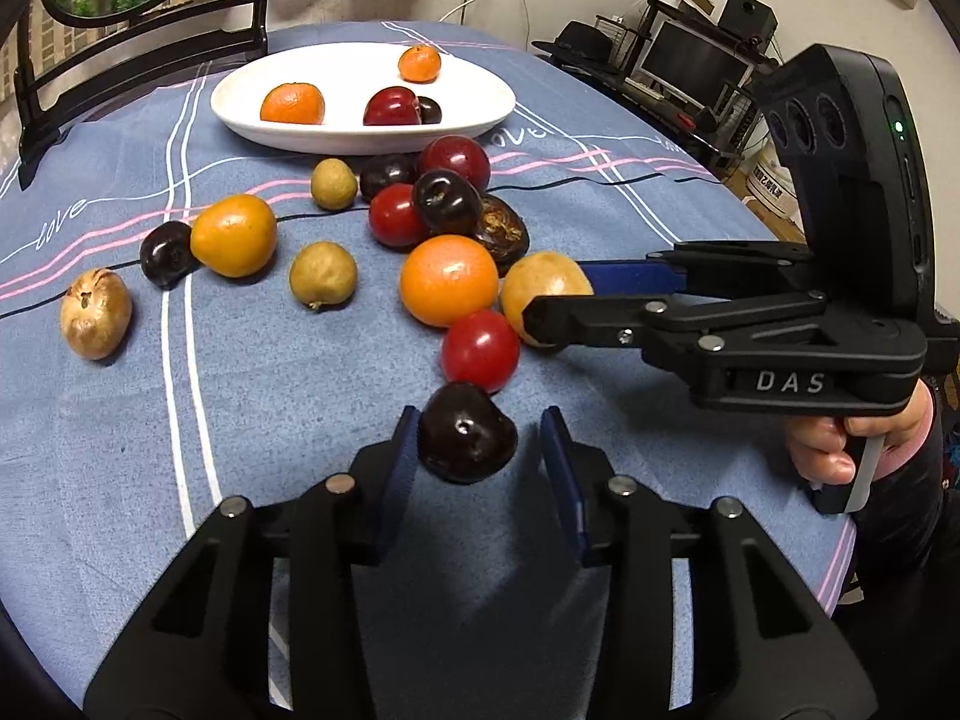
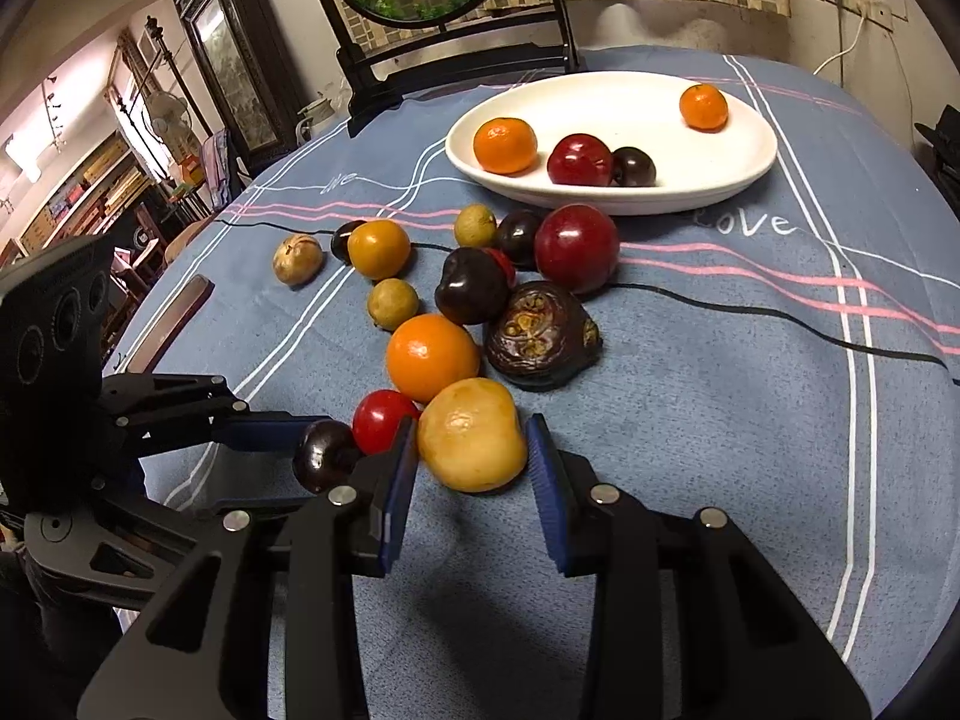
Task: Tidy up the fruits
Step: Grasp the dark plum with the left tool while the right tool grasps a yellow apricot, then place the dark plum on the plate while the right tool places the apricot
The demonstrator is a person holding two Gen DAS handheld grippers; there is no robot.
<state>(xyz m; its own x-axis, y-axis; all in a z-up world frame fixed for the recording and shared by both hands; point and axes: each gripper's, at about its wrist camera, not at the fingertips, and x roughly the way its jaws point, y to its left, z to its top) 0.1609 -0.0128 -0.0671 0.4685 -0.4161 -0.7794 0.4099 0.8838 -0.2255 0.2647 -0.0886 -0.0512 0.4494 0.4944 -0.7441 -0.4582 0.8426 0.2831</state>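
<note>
Your left gripper (image 1: 474, 450) has a dark cherry (image 1: 467, 432) between its blue pads. The left pad touches the cherry, but a small gap shows at the right pad, so it is not squeezed tight. The cherry sits on the blue cloth (image 1: 240, 420) close to you.

Your right gripper (image 2: 471, 456) has a yellow fruit (image 2: 472, 433) between its pads. Both pads sit right against its sides.

A red cherry tomato (image 1: 480, 350) lies just beside both fruits, with a big orange (image 1: 449, 279) behind it. More fruit lies scattered on the cloth farther back.

The white plate (image 1: 252, 114) is at the far side. It holds two small oranges, a red fruit and a dark one.
</note>
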